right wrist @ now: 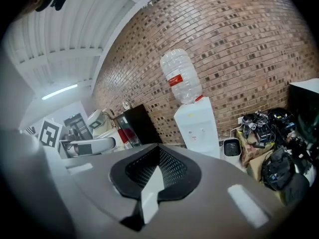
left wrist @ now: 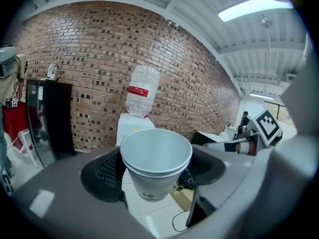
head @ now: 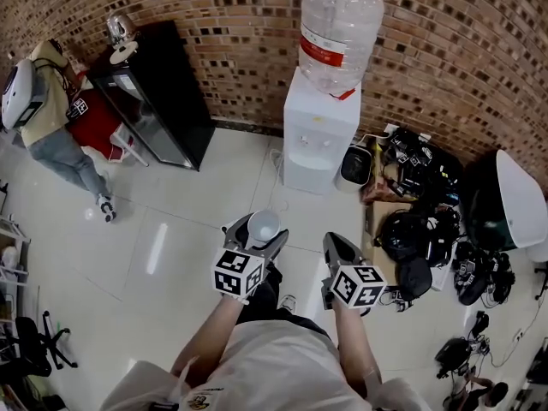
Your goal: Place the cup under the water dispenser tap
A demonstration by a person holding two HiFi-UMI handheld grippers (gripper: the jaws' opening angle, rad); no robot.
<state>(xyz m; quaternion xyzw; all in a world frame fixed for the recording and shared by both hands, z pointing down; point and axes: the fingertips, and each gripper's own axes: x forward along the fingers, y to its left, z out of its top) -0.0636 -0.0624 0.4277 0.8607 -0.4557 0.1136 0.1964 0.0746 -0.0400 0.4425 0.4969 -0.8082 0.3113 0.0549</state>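
Observation:
A white paper cup (head: 263, 226) stands upright between the jaws of my left gripper (head: 257, 229), which is shut on its sides. In the left gripper view the cup (left wrist: 156, 163) looks like two nested cups and fills the middle of the picture. The white water dispenser (head: 318, 131), topped by a clear bottle (head: 340, 32), stands against the brick wall ahead, some way beyond the cup. Its taps face me, and the dispenser (left wrist: 130, 128) shows behind the cup's rim. My right gripper (head: 336, 245) is beside the left one, shut and holding nothing, and points toward the dispenser (right wrist: 199, 126).
A black cabinet (head: 158, 92) stands left of the dispenser, with a person (head: 47, 110) beyond it. A small bin (head: 354, 165), bags and helmets (head: 419, 221) and a large white shell (head: 518, 199) crowd the floor on the right. White tiled floor lies between me and the dispenser.

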